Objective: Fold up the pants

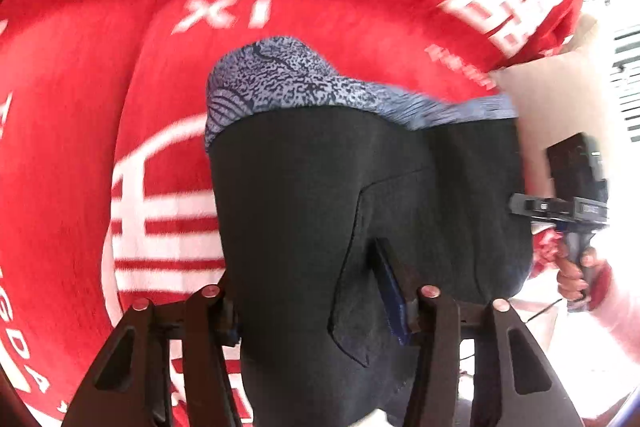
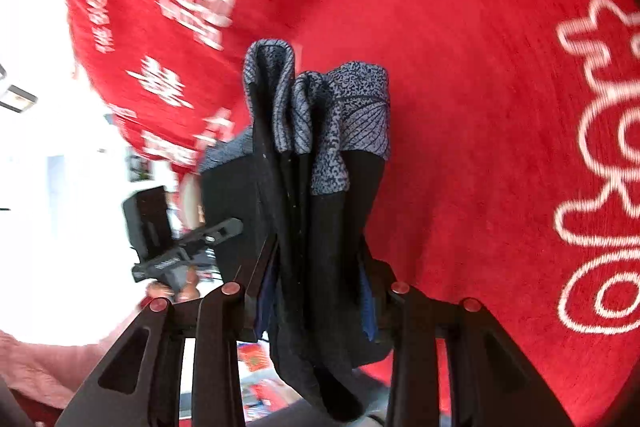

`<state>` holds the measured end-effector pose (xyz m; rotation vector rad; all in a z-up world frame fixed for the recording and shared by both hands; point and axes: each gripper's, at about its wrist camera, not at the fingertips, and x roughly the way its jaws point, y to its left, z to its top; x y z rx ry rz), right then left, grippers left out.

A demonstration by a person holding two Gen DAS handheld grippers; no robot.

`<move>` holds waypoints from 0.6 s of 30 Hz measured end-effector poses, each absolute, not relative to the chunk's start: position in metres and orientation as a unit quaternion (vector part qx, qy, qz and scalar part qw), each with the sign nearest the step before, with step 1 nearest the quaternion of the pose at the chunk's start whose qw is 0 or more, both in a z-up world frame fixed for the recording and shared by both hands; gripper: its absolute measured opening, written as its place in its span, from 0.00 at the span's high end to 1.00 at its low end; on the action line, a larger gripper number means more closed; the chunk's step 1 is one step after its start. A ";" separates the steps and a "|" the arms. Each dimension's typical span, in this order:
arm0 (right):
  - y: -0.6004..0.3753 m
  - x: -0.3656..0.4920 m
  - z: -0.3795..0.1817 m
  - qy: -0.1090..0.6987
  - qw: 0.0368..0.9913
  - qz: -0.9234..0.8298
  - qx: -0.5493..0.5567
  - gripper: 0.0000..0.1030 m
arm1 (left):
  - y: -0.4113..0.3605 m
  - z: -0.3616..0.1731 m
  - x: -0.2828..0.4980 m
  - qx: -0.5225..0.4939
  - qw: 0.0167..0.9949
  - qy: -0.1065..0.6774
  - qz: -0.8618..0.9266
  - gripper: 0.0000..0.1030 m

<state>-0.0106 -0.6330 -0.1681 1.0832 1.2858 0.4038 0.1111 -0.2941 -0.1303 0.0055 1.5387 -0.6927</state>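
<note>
Pants (image 1: 320,207), one pair, black with a blue-grey patterned waistband (image 1: 280,79), hang bunched and lifted above a red cloth.

In the left wrist view, the left tool (image 1: 316,311) sits at six o'clock with black fabric filling the gap between its two fingers; its jaws are clenched on a thick fold of the pants. The patterned band curves across the top of the bundle at twelve o'clock. At three o'clock, the right tool (image 1: 560,207) appears side-on, gripped by a hand (image 1: 576,271), at the far edge of the same garment.

In the right wrist view, the right tool (image 2: 316,291) is at six o'clock and likewise clamps several stacked layers of the pants (image 2: 312,219), which stand in vertical pleats with the waistband (image 2: 352,107) doubled over at twelve o'clock. The left tool (image 2: 188,247) shows at nine o'clock.

Beyond, the red cloth (image 2: 460,87) with white printed lettering covers the table on all sides; whether the garment touches it is unclear.

Judged step: the pants are held in the air between two tools, partway through a fold, being carried across. The next move likely calls for lowering both tools together so the layers land flat and aligned, then letting go.

Counts: one pair of pants, two tools, one red cloth, one hand visible.
</note>
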 end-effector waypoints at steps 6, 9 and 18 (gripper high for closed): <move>-0.625 -0.016 -0.170 0.569 0.697 0.117 0.420 0.37 | -0.274 -0.135 0.106 0.005 0.710 0.652 -0.264 0.08; -0.614 -0.017 -0.150 0.585 0.718 0.065 0.372 0.33 | -0.272 -0.120 0.098 0.044 0.737 0.633 -0.233 0.08; -0.581 -0.049 -0.083 0.617 0.733 -0.063 0.279 0.00 | -0.277 -0.061 0.052 0.121 0.767 0.604 -0.178 0.08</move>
